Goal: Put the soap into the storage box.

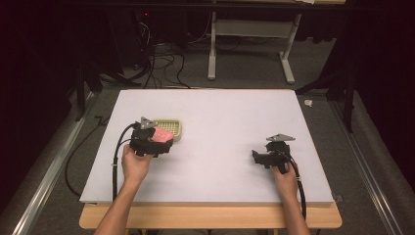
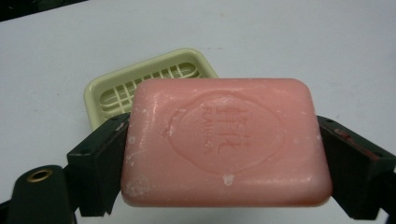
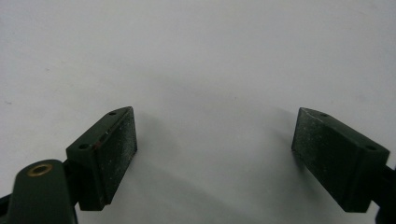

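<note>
Dim room, evenly lit table, soft shadows, mild blur

Unreadable embossed emblem on soap (image 2: 226, 142)

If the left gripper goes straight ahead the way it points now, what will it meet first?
Most likely the cream soap dish. The left gripper is shut on the pink soap bar, and the dish lies just ahead of it on the white table. How near the bar is to the dish is hard to judge.
</note>
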`<state>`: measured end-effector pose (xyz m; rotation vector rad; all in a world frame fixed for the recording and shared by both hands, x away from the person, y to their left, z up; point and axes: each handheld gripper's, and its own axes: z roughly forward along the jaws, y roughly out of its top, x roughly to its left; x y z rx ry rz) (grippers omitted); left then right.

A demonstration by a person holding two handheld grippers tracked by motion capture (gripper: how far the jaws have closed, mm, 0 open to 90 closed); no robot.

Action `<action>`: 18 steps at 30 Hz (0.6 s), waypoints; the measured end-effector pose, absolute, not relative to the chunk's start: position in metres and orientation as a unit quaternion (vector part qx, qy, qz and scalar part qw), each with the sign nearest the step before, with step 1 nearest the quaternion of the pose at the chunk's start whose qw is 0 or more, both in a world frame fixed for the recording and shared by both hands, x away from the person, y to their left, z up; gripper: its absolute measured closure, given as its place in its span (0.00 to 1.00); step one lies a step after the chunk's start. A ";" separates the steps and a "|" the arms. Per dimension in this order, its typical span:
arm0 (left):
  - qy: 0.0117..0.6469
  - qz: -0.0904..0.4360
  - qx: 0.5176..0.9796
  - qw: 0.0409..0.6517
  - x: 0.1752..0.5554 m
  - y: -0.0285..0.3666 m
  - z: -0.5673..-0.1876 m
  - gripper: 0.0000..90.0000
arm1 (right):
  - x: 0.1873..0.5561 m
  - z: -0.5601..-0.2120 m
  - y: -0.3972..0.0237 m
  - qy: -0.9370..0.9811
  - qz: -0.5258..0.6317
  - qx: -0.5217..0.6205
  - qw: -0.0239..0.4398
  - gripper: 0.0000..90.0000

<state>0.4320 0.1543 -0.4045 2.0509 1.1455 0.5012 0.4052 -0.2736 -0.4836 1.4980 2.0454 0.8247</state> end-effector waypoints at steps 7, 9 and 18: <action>0.451 0.190 0.796 0.355 0.445 0.151 -0.403 0.15 | 0.405 -0.484 -0.274 0.746 0.301 0.546 0.236 0.16; 0.454 0.192 0.796 0.351 0.448 0.151 -0.403 0.15 | 0.405 -0.484 -0.274 0.745 0.301 0.546 0.236 0.16; 0.458 0.195 0.796 0.346 0.456 0.148 -0.402 0.15 | 0.405 -0.484 -0.274 0.746 0.301 0.546 0.236 0.16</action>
